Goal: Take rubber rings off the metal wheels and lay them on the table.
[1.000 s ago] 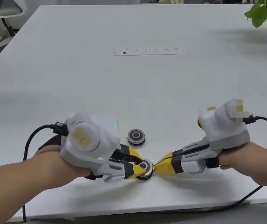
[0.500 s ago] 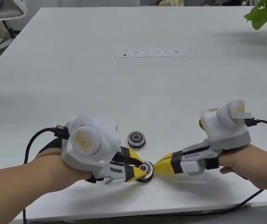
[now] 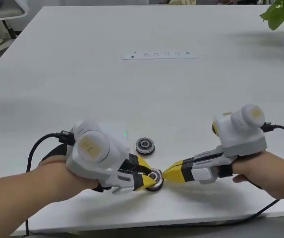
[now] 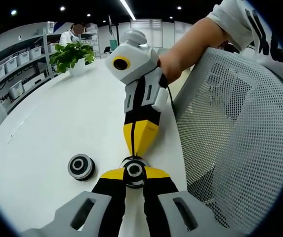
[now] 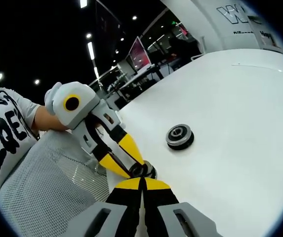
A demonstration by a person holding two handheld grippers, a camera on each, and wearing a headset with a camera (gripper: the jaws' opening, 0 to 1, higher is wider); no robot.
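Observation:
A small metal wheel [image 3: 155, 177] with a black rubber ring sits near the table's front edge, and my left gripper [image 3: 149, 176] is shut on it from both sides. In the left gripper view the wheel [image 4: 134, 169] lies between the yellow jaws. My right gripper [image 3: 164, 173] comes in from the right, jaws shut, their tips meeting on the rubber ring at the wheel's rim [image 5: 147, 170]. The right gripper [image 4: 137, 152] shows as a yellow point touching the wheel. A second wheel [image 3: 145, 145] with its ring on lies flat just behind.
The white table [image 3: 142, 89] stretches far back, with a flush power strip [image 3: 160, 55] at mid-back and a plant [image 3: 283, 15] at the far right corner. A mesh chair back [image 4: 230, 123] stands close to the front edge. Cables trail from both grippers.
Almost nothing: both grippers stay at the wheel, and the right gripper's tips have edged slightly left against its rim.

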